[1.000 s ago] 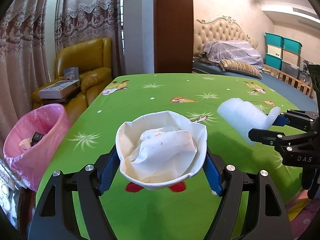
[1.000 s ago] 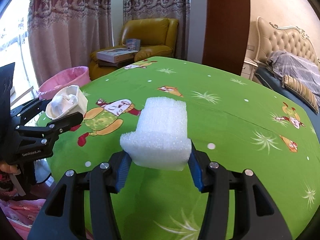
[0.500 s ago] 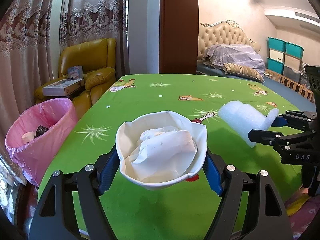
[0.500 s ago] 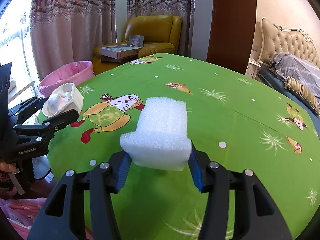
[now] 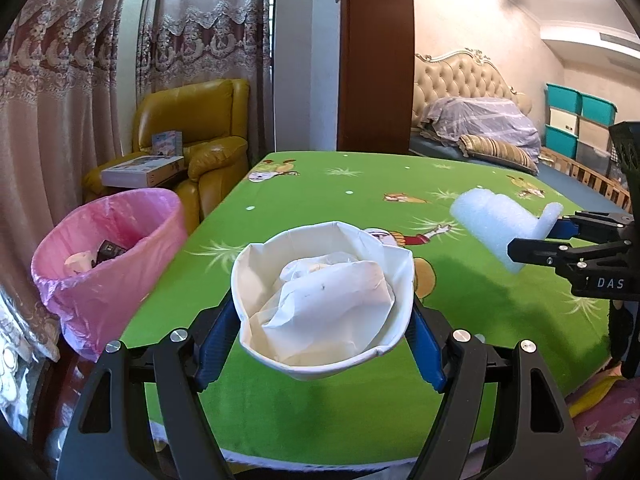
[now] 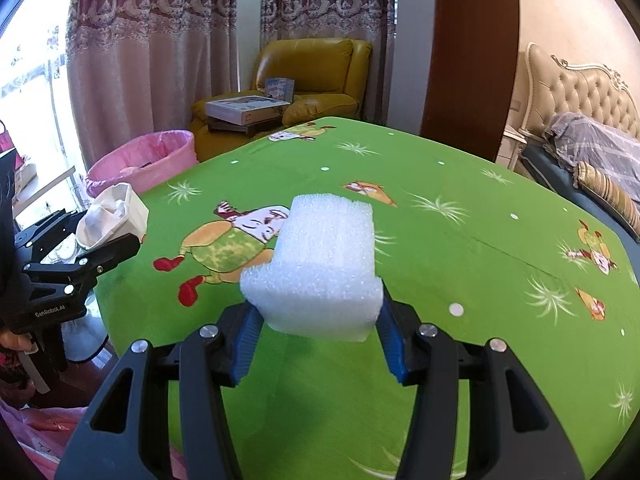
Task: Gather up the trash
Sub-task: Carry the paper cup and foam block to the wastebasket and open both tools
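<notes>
Across the middle of both views spreads a table (image 5: 320, 412) under a green cartoon-print cloth, filling the lower half of each frame. Behind it, at upper left in the left wrist view, hang lace-trimmed curtains (image 5: 80, 60), and a yellow armchair (image 5: 200, 120) stands below them with a flat box (image 5: 140, 170) on its arm. At the upper right of that view a bed (image 5: 480, 120) with a tufted headboard lies past a brown door panel (image 5: 376, 56), and teal bins (image 5: 576, 120) are stacked at the far right edge. At the left of the frame, just beside the table's edge, sits a bin (image 5: 108, 264) lined with a pink bag, some rubbish already in it. The left gripper (image 5: 320, 320), bottom centre of its own view, has its blue pads pressed on either side of a squashed white paper bowl (image 5: 320, 292) holding crumpled paper, held clear above the cloth to the right of the bin. The right gripper (image 6: 316, 320), bottom centre of its view, is clamped on a white foam block (image 6: 324, 264), lifted above the cloth; in the left wrist view it shows at the right edge. Both sets of jaws stand partly apart, each closed onto its load.
</notes>
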`<state>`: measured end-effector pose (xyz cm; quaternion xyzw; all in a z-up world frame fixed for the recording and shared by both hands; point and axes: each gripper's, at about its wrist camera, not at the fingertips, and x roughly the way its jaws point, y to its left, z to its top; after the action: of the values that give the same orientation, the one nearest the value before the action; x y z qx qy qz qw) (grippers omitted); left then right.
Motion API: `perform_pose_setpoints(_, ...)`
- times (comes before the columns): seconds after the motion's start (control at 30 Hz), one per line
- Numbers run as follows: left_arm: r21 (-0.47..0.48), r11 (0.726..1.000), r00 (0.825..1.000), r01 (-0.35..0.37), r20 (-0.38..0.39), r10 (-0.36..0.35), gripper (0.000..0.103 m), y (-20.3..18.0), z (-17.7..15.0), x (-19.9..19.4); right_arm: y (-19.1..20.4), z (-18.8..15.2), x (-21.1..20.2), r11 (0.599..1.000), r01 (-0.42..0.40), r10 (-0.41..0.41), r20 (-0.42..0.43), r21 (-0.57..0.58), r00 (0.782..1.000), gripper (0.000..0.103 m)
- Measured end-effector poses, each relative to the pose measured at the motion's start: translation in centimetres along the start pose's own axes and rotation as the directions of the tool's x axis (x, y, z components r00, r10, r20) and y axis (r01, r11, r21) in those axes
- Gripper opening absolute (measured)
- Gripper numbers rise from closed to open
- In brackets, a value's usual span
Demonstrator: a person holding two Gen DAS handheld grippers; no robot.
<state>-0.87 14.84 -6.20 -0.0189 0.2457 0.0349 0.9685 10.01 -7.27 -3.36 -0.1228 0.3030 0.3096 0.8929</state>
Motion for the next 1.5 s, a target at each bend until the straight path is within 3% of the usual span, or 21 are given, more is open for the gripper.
perform_pose_setpoints(0.43,-0.064,0.994,0.996,-0.088,0.029,0.090,0.071,4.4,0.9,-1.5,4.3,4.8,2.0,0.990,-0.052,0.055,0.019,-0.130,0.998,0.051)
perform_pose_setpoints(0.93,-0.113,0.963,0.966,-0.243,0.064,0.251,0.071,12.1,4.1,-4.1,10.7,10.6,7.2,0.958,-0.167,0.167,-0.020,-0.235,0.986,0.051)
perform_pose_setpoints(1.03,-0.124,0.952,0.956,-0.279,0.055,0.287,0.071,14.2,5.4,-4.0,12.2,12.2,8.3,0.949,-0.198,0.196,-0.032,-0.244,0.980,0.051)
perform_pose_setpoints(1.2,-0.168,0.943,0.955,-0.287,0.021,0.294,0.071,17.7,7.3,-3.3,15.1,14.8,9.9,0.934,-0.239,0.236,-0.042,-0.264,0.971,0.051)
perform_pose_setpoints(1.5,-0.206,0.925,0.948,-0.318,-0.059,0.312,0.071,21.9,8.2,-0.4,19.8,18.4,13.4,0.919,-0.269,0.265,-0.056,-0.287,0.963,0.051)
